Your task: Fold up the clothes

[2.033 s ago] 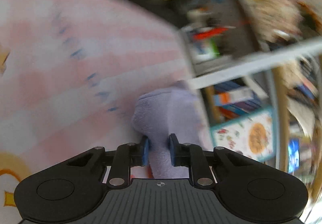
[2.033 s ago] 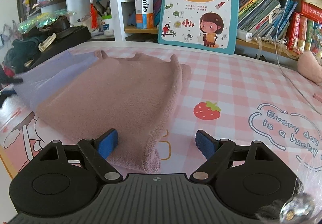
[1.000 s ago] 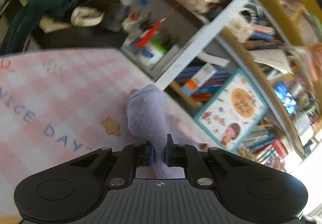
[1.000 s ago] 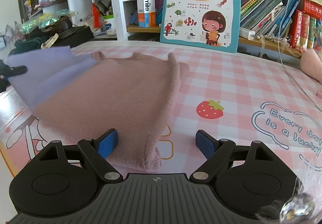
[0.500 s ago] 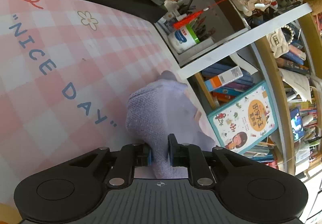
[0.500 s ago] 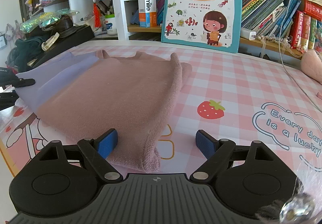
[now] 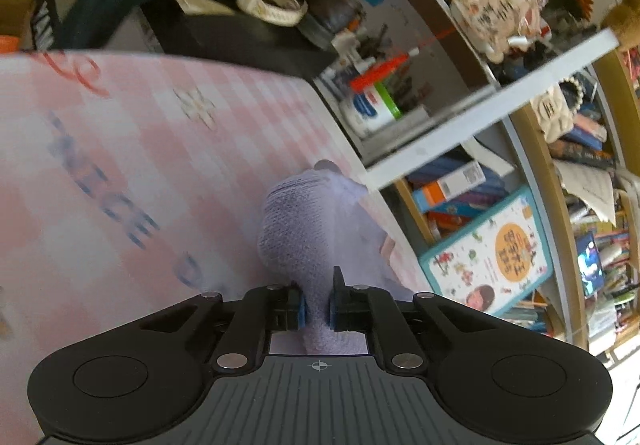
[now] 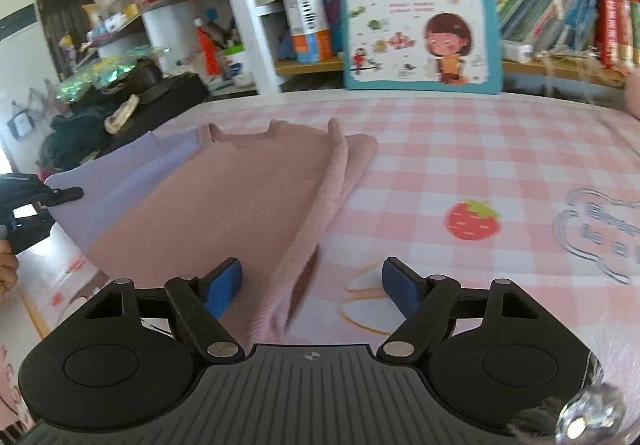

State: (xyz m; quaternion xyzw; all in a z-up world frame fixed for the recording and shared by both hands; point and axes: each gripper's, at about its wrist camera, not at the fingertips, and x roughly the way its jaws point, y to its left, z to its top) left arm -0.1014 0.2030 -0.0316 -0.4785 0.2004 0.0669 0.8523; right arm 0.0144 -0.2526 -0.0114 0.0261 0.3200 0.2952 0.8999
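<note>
Your left gripper [image 7: 316, 311] pinches the lilac cloth [image 7: 308, 229].
Your right gripper [image 8: 311, 281] is wide but closing around the pink sweater's [image 8: 240, 213] hem, flat on the checked table [image 8: 460, 165].

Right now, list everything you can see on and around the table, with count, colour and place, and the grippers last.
sweater: one, dusty pink, flat on the table, its near edge between the right gripper's jaws
lilac cloth: one, pale purple, left of the sweater, partly under it
tablecloth: one, pink and white check, strawberry print
picture book: one, teal border, upright against the shelf
shelves: white and wood, books and clutter, behind the table
left gripper: black, blue pads, shut on the lilac cloth
right gripper: black, blue pads, open, jaws closing, straddling the sweater's edge
</note>
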